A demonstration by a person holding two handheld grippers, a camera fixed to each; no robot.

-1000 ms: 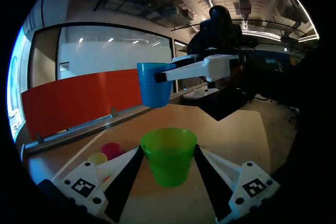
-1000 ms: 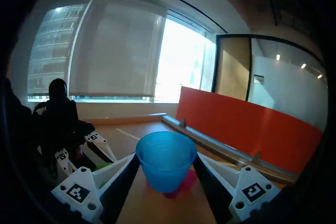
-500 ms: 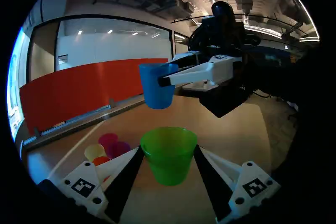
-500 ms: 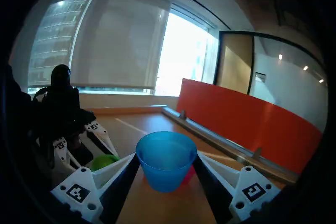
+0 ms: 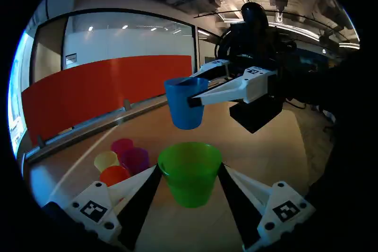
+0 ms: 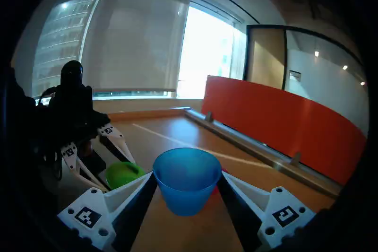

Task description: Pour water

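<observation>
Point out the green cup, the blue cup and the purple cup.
green cup [image 5: 190,181], left gripper view, front wall.
blue cup [image 6: 187,190], right gripper view, front wall.
purple cup [image 5: 135,160], left gripper view, side wall.

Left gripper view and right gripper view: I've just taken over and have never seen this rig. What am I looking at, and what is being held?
There is no robot arm. A person holds a two-finger tool in each hand, and a fisheye camera rides on each tool, looking forward along its fingers. In the left gripper view, the left hand-held gripper clamps an upright green cup. In the right gripper view, the right hand-held gripper clamps an upright blue cup. Each view also shows the other tool farther off. In the left gripper view the blue cup hangs above and beyond the green one, not tipped. On the wooden table stand four small cups, yellow, pink, purple and orange, close together. I cannot tell whether the blue cup holds water.
</observation>
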